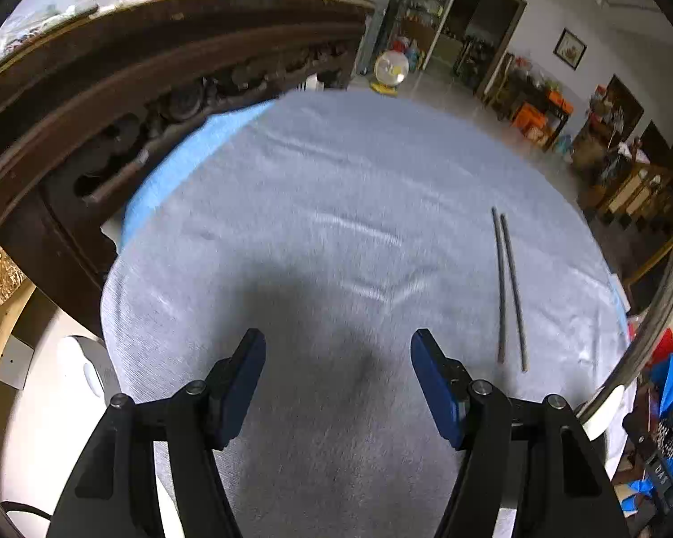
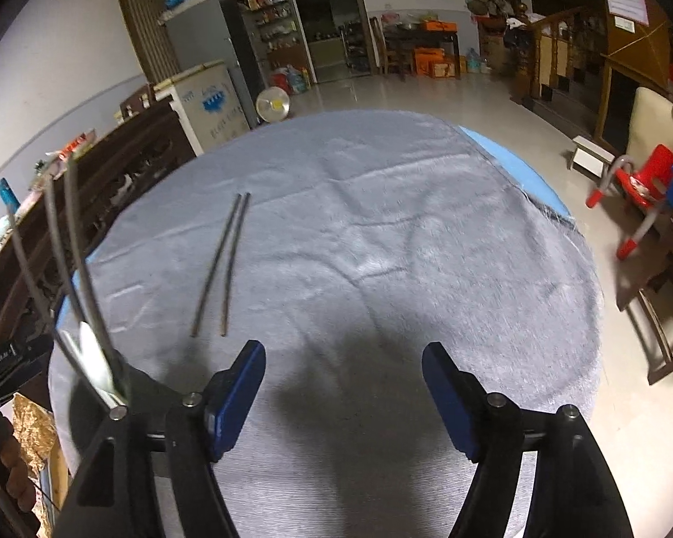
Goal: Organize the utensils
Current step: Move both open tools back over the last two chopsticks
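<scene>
Two dark thin chopsticks point(image 1: 509, 287) lie side by side on a grey cloth point(image 1: 336, 179) that covers a round table. They sit to the right of my left gripper point(image 1: 338, 340), a little ahead of its fingertips. That gripper is open with nothing between its blue pads. In the right wrist view the same chopsticks point(image 2: 222, 264) lie ahead and to the left of my right gripper point(image 2: 343, 349), which is also open and empty over the grey cloth point(image 2: 381, 224). Several thin metal stems point(image 2: 76, 269) rise at the left edge of this view; I cannot tell what they are.
A dark carved wooden cabinet point(image 1: 134, 89) stands close against the table's far left side. A blue table edge point(image 2: 507, 152) shows under the cloth. A red plastic chair point(image 2: 646, 179) and wooden furniture stand on the floor to the right. A curved metal rod point(image 1: 650, 314) crosses the left view's right edge.
</scene>
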Motion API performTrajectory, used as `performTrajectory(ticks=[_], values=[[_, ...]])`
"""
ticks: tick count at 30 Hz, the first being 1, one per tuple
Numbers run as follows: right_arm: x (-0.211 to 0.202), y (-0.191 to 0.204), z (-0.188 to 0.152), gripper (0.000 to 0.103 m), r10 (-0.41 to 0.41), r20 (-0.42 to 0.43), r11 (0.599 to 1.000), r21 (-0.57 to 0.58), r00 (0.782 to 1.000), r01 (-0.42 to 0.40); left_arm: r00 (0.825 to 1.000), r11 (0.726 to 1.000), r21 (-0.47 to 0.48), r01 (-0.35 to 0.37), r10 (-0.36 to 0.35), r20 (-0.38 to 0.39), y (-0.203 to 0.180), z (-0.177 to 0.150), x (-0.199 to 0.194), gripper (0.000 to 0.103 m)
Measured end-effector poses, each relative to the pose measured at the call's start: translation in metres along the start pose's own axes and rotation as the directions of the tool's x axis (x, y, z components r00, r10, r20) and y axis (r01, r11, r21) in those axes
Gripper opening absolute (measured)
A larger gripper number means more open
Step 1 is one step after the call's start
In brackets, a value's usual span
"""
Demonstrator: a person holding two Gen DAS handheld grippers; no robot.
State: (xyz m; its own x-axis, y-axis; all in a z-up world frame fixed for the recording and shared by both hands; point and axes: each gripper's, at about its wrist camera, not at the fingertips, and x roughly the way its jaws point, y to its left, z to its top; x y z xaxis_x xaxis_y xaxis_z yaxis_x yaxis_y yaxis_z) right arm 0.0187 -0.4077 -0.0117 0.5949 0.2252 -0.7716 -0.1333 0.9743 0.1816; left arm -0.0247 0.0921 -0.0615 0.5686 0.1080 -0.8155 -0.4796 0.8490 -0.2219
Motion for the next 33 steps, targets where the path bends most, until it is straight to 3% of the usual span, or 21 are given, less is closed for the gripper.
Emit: performTrajectory(ticks=[13, 33], values=[[0.026, -0.013, -0.002, 0.076, -0.061, -0.059, 0.998, 0.011, 0.996, 0.062, 0.996, 0.998, 0.052, -0.044, 0.048, -0.075, -0.007, -0.009, 0.029, 0.068], [0.045, -0.013, -0.001, 0.076, -0.101, -0.104, 0.995, -0.007, 0.989, 0.101, 0.992, 0.995, 0.076, -0.065, 0.072, -0.099, -0.008, -0.008, 0.045, 0.068]])
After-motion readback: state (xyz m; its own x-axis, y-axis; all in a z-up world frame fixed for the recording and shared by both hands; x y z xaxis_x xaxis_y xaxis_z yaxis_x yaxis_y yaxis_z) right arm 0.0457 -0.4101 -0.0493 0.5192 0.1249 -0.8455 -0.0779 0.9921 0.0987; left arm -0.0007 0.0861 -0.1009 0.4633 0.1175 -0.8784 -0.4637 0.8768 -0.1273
